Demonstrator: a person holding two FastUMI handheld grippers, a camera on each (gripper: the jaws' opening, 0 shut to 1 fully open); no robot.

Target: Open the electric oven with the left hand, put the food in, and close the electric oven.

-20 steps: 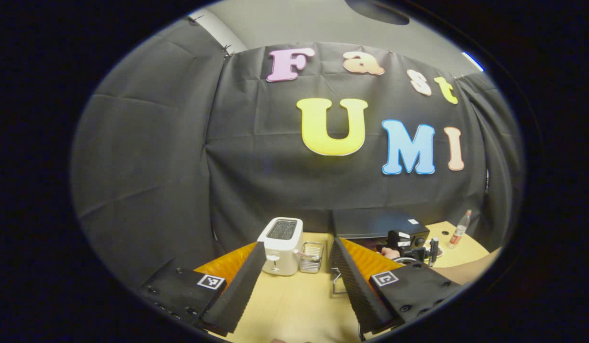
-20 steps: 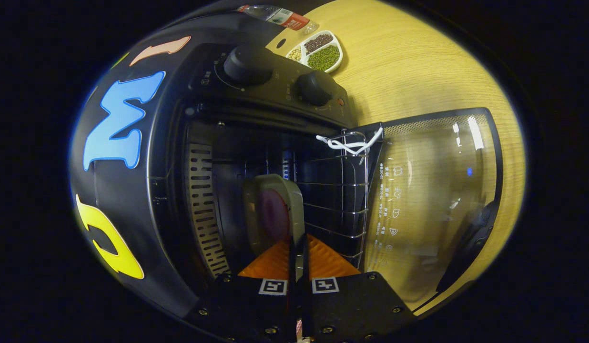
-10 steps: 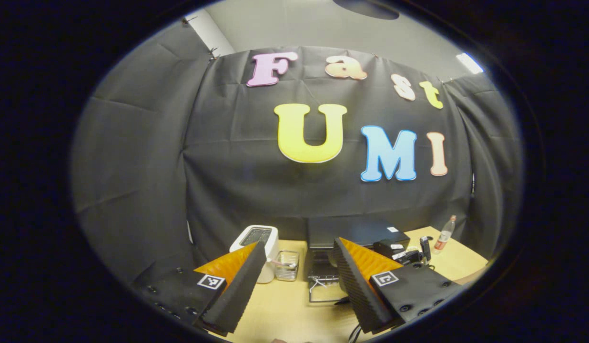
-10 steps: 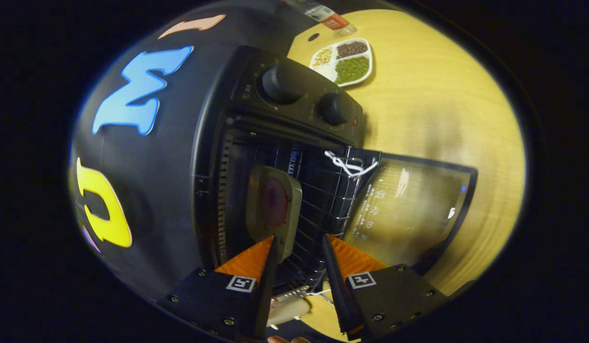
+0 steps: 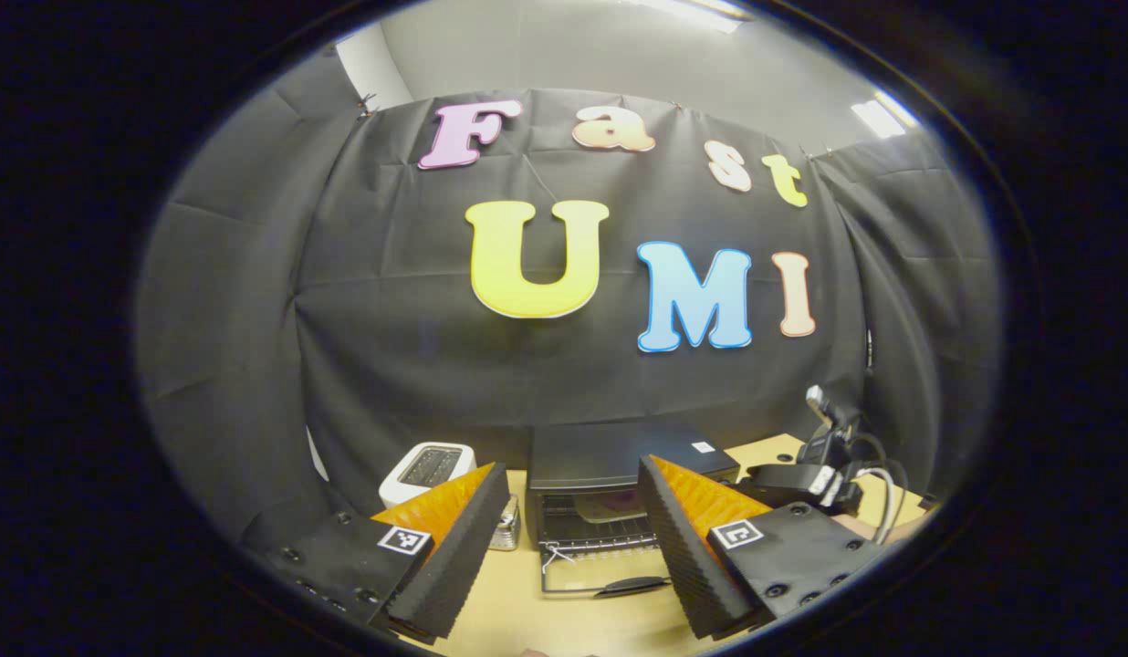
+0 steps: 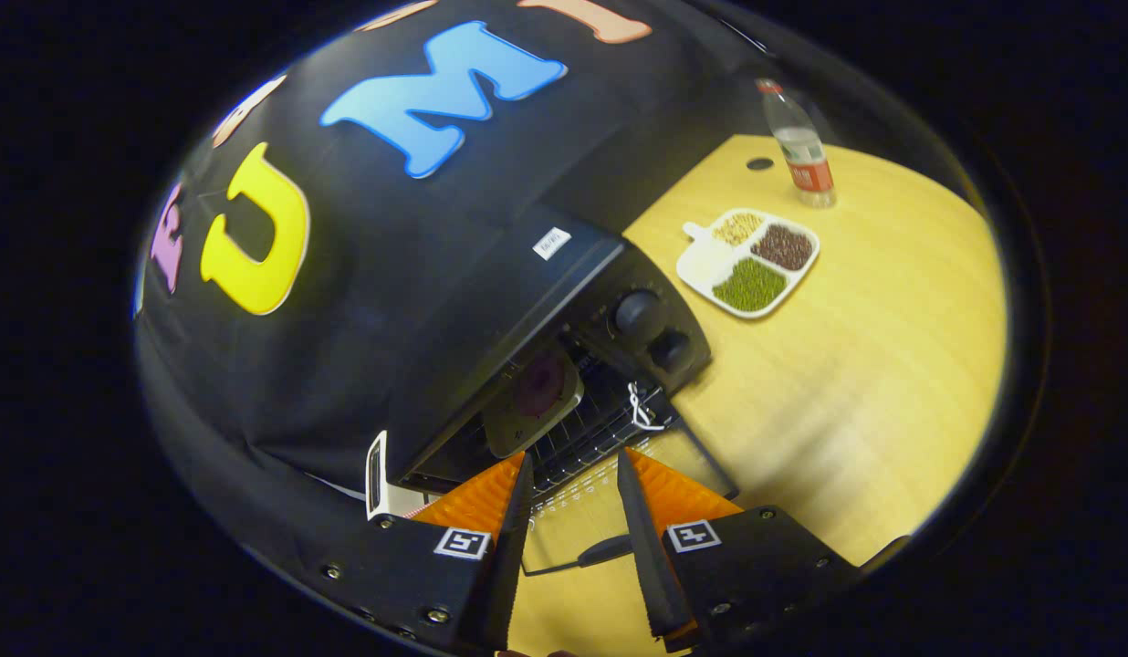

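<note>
- Left gripper view: the electric oven (image 5: pixel 619 461) is seen at the back edge of the table (image 5: pixel 564 611), against the cloth wall, its door (image 5: pixel 600 575) folded down flat toward the front edge so that the cavity is open to reach.
- Food (image 5: pixel 610 505): a pale plate with a dark reddish piece on it is seen resting on the wire rack inside the cavity; the loading step is judged done.
- Left gripper (image 5: pixel 573 538): held raised in front of the oven, fingers spread wide with nothing between them; it is judged to be placed there for the door handle (image 5: pixel 632 586), since the closing remains.
- Toaster (image 5: pixel 427 467): stood at the oven's left, by the back edge, with a small metal basket (image 5: pixel 505 534) just beside it.
- Right gripper view: the right gripper (image 6: pixel 573 538) is held above and in front of the open door, fingers parted by a narrow gap, nothing held; clear of the cavity, it leaves the door free to swing up.
- White cord: tied on the rack's front edge near the control knobs (image 6: pixel 653 330), probably as a pull.
- Divided dish (image 6: pixel 748 263) of beans and a bottle (image 6: pixel 799 146): set toward the back right corner, well apart from the oven, out of the door's path.
</note>
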